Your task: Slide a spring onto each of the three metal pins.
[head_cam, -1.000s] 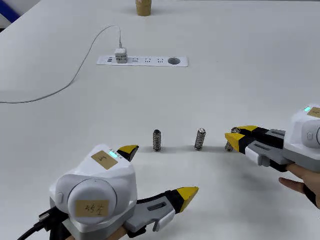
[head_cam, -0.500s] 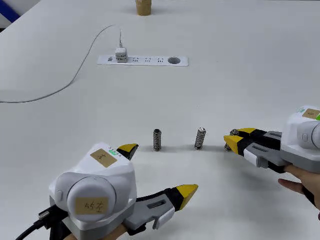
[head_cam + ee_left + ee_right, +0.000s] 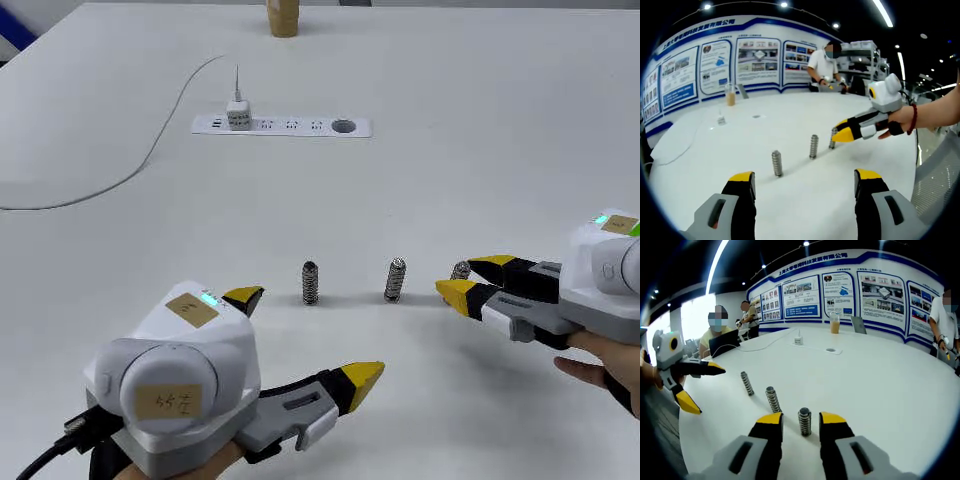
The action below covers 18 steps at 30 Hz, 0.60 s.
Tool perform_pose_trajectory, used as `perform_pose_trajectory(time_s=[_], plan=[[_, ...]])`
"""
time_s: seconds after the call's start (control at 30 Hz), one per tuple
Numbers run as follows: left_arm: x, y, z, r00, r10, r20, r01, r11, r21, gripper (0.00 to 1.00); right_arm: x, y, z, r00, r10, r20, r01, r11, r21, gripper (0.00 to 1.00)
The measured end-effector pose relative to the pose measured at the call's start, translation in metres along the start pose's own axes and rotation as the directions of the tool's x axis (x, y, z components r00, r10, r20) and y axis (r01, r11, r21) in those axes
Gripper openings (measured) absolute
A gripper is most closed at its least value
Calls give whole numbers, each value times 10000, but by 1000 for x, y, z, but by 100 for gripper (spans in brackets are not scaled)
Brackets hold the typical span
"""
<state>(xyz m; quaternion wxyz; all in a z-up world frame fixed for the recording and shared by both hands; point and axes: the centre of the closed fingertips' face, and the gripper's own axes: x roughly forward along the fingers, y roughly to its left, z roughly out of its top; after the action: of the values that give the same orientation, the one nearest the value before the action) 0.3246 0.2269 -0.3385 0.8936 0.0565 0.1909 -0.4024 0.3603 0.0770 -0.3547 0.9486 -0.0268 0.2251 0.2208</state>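
Three short metal springs stand upright on pins in a row on the white table: left, middle, right. My right gripper is open, its yellow-tipped jaws on either side of the right spring without touching it. The other two springs trail off to the left in that view. My left gripper is wide open and holds nothing, a little short of the left spring. Its view also takes in the middle spring and the right gripper.
A white power strip with a plugged-in charger and a cable lies farther back. A brown cup stands at the far edge. People sit and stand beyond the table in the gripper views.
The right gripper's jaws have spread apart around the right spring, which now shows between them. The left gripper has stayed open in place. The head camera shifted slightly.
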Motion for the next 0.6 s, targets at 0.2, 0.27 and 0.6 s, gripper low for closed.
perform_pose_trajectory(time_s=[0.2,0.27,0.6], plan=[[-3,6,4,9999,140,-51,-140,9999,-16,84,-9,5,3,9998,119,-139,-116,9997,214,39],[-4,8,4,9998,169,-128,-170,9998,-73,85,-14,8,7,9999,133,-47,-132,9998,170,41],[-14,18,13,9993,336,-180,-341,9990,-275,89,-33,18,6,9977,44,-669,2,9976,691,57]])
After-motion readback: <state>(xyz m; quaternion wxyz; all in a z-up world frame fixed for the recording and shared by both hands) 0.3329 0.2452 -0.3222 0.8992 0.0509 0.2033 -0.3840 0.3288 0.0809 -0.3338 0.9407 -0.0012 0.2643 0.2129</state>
